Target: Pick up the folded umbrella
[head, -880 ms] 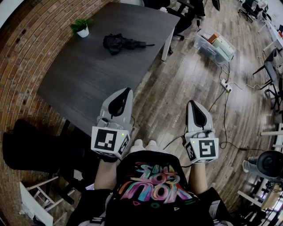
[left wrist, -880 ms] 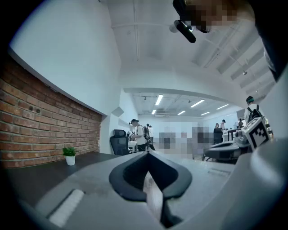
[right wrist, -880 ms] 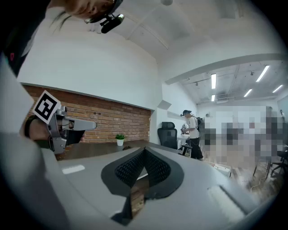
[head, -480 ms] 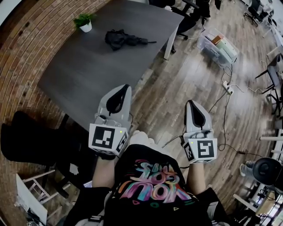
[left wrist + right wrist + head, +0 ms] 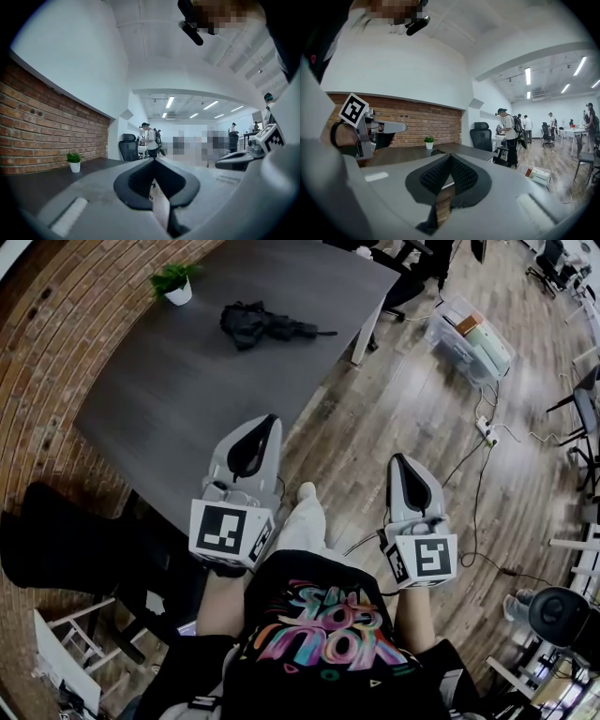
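Note:
The folded black umbrella (image 5: 267, 324) lies on the far part of the dark grey table (image 5: 187, 399), its handle pointing right. Both grippers are held level in front of the person, well short of it. My left gripper (image 5: 266, 422) hangs over the table's near corner, jaws together with nothing between them (image 5: 153, 161). My right gripper (image 5: 400, 461) is over the wooden floor to the right of the table, jaws also together and empty (image 5: 450, 157). In the right gripper view the umbrella (image 5: 437, 151) is a small dark shape on the tabletop.
A small potted plant (image 5: 172, 282) stands on the table left of the umbrella. A black office chair (image 5: 75, 540) sits by the brick wall on the left. A clear storage box (image 5: 469, 334), a power strip and cables (image 5: 485, 427) lie on the floor at right. People stand in the far office.
One leg in light trousers has swung forward between the grippers. Both grippers keep their places and stay shut; the umbrella has not moved.

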Demonstrator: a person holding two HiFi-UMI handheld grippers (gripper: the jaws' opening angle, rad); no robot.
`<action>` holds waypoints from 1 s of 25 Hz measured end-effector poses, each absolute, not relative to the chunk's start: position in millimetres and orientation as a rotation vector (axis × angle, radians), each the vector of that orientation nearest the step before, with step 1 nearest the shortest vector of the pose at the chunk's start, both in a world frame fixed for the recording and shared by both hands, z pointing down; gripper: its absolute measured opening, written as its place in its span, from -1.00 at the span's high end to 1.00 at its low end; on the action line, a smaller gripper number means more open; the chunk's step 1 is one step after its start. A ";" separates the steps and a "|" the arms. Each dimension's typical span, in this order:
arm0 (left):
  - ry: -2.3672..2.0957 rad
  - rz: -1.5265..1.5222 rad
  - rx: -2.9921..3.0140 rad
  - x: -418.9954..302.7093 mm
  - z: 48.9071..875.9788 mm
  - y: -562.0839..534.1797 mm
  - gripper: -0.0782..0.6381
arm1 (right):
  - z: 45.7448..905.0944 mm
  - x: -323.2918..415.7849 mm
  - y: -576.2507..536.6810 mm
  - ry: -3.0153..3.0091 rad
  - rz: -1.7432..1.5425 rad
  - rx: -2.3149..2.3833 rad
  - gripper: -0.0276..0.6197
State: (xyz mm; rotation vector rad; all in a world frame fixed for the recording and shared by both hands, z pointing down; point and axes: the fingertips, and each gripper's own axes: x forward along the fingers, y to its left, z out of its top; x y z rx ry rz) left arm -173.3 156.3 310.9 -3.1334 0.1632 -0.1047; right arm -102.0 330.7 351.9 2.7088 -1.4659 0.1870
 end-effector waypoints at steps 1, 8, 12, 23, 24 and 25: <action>0.165 -0.099 -3.134 -166.0 309.9 150.5 0.78 | 351.6 -95.3 324.1 -1.469 0.187 2.704 0.91; 0.200 -0.089 -3.146 -114.1 305.9 101.9 0.78 | 344.1 -40.6 267.9 -1.515 0.182 2.670 0.91; 0.199 -0.093 -3.155 -90.9 305.1 75.7 0.78 | 341.7 -13.9 236.4 -1.519 0.178 2.656 0.91; 0.206 -0.063 -3.199 -54.8 309.8 26.6 0.78 | 347.0 25.9 186.9 -1.497 0.204 2.615 0.91; 0.203 -0.066 -3.202 -53.4 311.0 24.6 0.78 | 347.4 27.9 183.6 -1.495 0.207 2.612 0.91; 0.202 -0.068 -3.206 -52.4 312.1 22.7 0.78 | 348.0 29.4 180.4 -1.495 0.212 2.607 0.91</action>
